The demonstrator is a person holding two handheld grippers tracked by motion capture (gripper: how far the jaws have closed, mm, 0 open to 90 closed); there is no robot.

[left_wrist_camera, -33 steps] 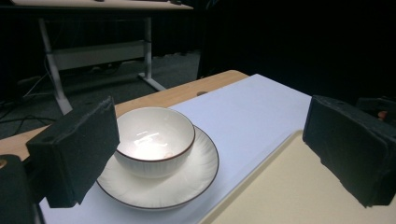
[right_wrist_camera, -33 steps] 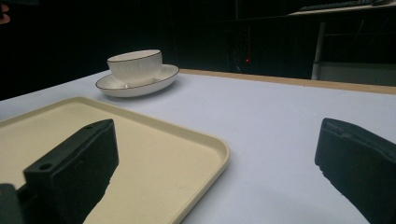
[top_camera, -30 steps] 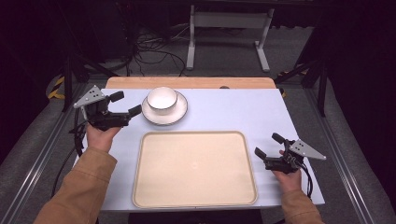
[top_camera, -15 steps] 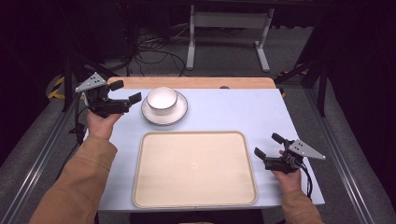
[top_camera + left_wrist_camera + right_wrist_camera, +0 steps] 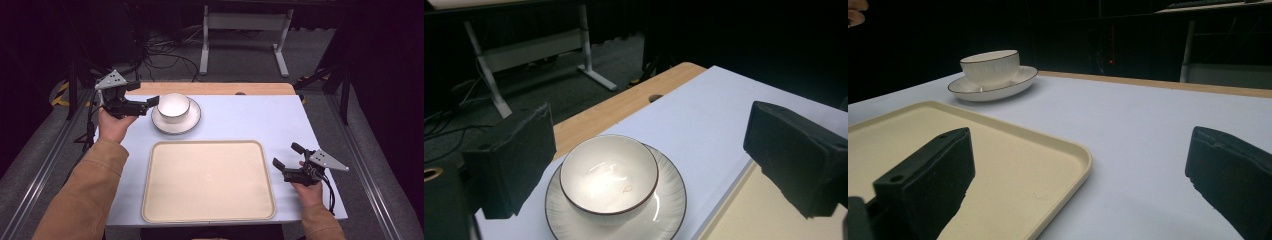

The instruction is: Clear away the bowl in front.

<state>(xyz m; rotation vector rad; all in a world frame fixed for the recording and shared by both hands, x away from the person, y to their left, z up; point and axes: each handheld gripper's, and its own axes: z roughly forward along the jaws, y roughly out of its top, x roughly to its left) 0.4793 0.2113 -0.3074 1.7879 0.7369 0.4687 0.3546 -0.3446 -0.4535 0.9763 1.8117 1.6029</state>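
Observation:
A white bowl (image 5: 173, 104) with a dark rim stands on a white saucer plate (image 5: 185, 124) at the far left of the pale blue table. My left gripper (image 5: 144, 94) is held open just left of the bowl, jaws pointing at it and not touching. In the left gripper view the bowl (image 5: 609, 172) and plate (image 5: 670, 199) lie below and between the wide-apart jaws. My right gripper (image 5: 286, 155) rests open near the front right, beside the tray's right edge. Its own view shows the bowl (image 5: 990, 64) on the plate (image 5: 1015, 81) far off, past the tray.
A large cream tray (image 5: 207, 181) lies bare at the front middle of the table; its corner (image 5: 1068, 160) sits between the right jaws. A wooden strip (image 5: 215, 88) runs along the far edge. Cables and a table frame (image 5: 242, 30) lie on the floor beyond.
My left gripper has moved away from the person and up, from the table's left edge to a spot beside the bowl. The right gripper has stayed put.

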